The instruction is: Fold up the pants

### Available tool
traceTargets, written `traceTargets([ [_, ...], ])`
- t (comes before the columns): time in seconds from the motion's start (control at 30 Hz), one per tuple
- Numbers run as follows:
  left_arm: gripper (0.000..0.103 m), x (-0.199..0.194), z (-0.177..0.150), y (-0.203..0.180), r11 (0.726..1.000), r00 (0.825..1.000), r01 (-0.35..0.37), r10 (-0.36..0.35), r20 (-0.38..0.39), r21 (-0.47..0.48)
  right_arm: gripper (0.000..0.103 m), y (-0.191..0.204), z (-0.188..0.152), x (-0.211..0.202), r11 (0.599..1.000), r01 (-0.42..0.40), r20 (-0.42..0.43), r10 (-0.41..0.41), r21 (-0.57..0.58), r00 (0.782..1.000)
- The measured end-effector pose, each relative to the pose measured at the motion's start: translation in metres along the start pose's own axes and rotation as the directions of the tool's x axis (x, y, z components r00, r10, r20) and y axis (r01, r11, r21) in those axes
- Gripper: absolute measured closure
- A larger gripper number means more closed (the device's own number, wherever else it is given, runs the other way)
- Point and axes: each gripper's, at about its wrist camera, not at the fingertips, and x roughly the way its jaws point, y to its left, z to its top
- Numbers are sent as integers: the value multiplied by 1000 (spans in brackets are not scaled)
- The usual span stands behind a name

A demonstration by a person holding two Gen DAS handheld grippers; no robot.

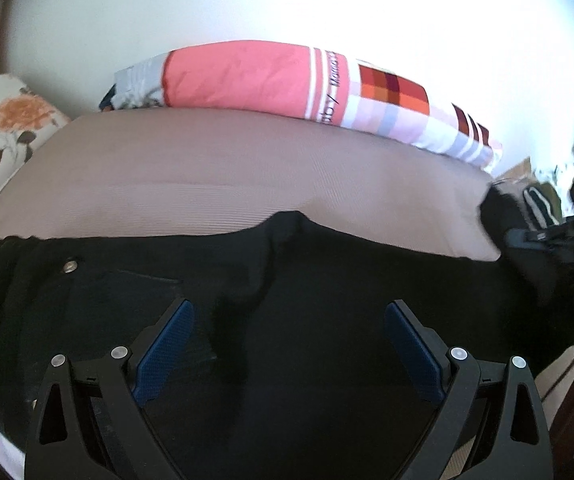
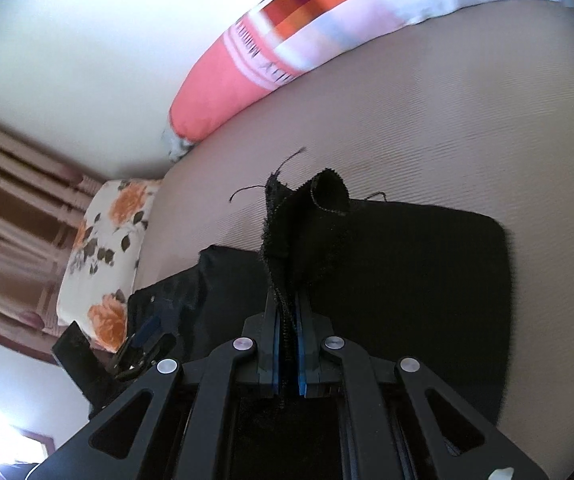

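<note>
Along the bed's near edge lie the black pants, waistband and metal button toward the left end, spread flat, likely to make a clean fold possible. Above their middle hangs the left gripper, jaws spread wide and holding nothing. At the bed's right end the right gripper is pinching the leg hem, lifted off the mattress, probably to carry it toward the waistband. Lettering on the pink bolster at the far edge is too blurred to read.
</note>
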Motion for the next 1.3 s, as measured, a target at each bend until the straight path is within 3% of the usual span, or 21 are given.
traceTargets([
  [0.2, 7, -13, -4, 18, 1000, 1000, -9, 9, 10, -28, 96, 31, -5, 66, 999, -36, -92, 32, -41, 995],
  [0.4, 7, -20, -6, 27, 999, 1000, 7, -7, 11, -40, 96, 56, -19, 116, 993, -20, -187, -2, -116, 982],
  [0.53, 7, -21, -6, 28, 997, 998, 56, -56, 7, -52, 96, 66, -25, 131, 986, -6, -214, -30, -165, 976],
  [0.6, 7, -20, -6, 26, 995, 997, 81, -82, -1, -54, 93, 68, -25, 134, 985, -4, -227, -36, -175, 973],
  [0.7, 7, -16, -5, 20, 990, 990, 133, -135, -38, -55, 71, 67, -25, 131, 990, -29, -253, -7, -141, 968],
  [0.83, 7, -13, -2, 9, 982, 979, 187, -189, -77, -40, 67, 71, -26, 106, 987, -19, -196, -13, -161, 980],
  [0.97, 13, 0, 1, 1, 958, 946, 277, -286, -151, -77, 61, 62, -30, 67, 988, 44, -103, -59, -147, 993],
  [1.03, 25, 13, 3, 0, 939, 919, 320, -339, -203, -124, 61, 53, -34, 47, 990, 57, -72, -67, -133, 995],
  [1.17, 41, 39, 6, 2, 922, 878, 327, -378, -295, -207, 60, 36, -40, 21, 993, 85, -25, -88, -87, 996],
  [1.2, 41, 46, 7, 4, 917, 866, 322, -386, -319, -235, 60, 31, -41, 15, 994, 84, -17, -86, -70, 996],
  [1.3, 42, 59, 9, 8, 912, 852, 301, -389, -351, -280, 60, 16, -46, 5, 997, 74, 7, -74, -12, 997],
])
